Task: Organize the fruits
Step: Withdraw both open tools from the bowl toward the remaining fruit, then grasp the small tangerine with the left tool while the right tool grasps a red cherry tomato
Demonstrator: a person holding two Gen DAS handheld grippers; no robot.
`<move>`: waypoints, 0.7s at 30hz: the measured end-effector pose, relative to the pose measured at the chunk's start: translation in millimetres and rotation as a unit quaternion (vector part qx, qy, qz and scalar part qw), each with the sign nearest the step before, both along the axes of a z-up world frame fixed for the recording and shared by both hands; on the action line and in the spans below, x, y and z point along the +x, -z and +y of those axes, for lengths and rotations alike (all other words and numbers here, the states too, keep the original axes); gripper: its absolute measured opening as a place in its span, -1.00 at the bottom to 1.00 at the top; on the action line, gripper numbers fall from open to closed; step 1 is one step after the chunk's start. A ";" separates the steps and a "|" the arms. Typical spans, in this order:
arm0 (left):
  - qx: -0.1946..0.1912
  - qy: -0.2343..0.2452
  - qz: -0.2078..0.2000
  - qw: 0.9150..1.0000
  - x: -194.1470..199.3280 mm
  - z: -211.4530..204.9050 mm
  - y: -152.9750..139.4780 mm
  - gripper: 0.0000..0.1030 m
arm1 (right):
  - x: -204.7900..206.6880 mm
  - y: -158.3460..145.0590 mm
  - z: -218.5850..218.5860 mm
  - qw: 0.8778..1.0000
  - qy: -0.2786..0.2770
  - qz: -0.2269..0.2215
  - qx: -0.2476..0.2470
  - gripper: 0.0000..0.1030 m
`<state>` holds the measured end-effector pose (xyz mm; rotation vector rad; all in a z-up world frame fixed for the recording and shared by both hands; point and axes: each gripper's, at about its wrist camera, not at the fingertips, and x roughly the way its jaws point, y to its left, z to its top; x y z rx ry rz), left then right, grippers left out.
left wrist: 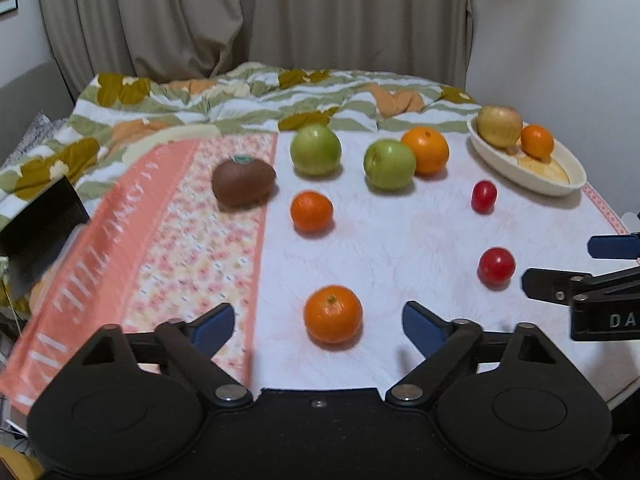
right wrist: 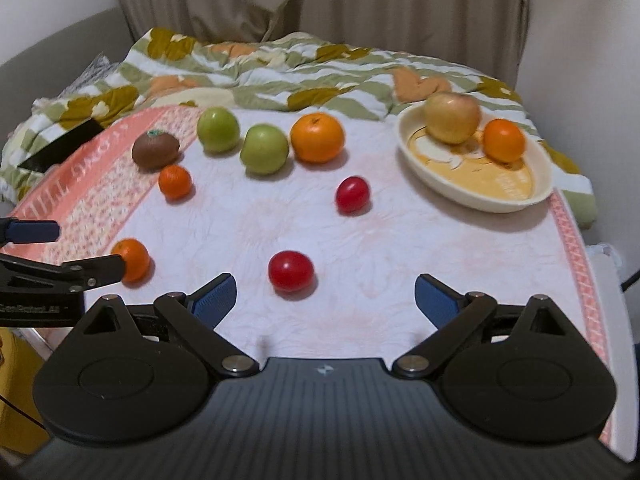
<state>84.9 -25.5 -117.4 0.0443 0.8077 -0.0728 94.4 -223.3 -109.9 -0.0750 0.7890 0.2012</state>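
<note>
Two green apples (left wrist: 316, 150), possibly kiwi (left wrist: 243, 182) beside

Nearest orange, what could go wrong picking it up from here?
1. The nearest orange is round and loose on the cloth; a pad of the open left tool closing off-centre might nudge it away.
2. The right tool hangs close beside it; the two could bump.

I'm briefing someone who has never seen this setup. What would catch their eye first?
Bright fruit scattered over a pale cloth: two green apples in the far row beside a big orange, with two red tomatoes nearer. At the far right a cream dish already holds a yellowish apple and a small orange. Closest, the left gripper stands open around another orange, not touching it.
</note>
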 end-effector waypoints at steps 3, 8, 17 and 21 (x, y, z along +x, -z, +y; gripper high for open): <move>0.000 0.001 0.007 1.000 5.0 -3.9 9.7 0.50 | 6.2 9.0 3.3 1.000 -0.004 0.008 0.004 1.00; -0.005 -0.008 0.016 1.000 12.2 -2.4 18.6 0.21 | 12.1 18.0 7.6 1.000 -0.013 0.016 0.005 1.00; -0.005 -0.002 0.020 1.000 16.3 -6.2 21.4 -0.20 | 26.2 26.5 11.1 0.999 -0.020 0.028 0.005 0.79; -0.009 -0.004 0.020 1.000 15.8 -5.7 21.6 -0.20 | 32.7 31.1 15.6 0.999 -0.026 0.035 0.000 0.56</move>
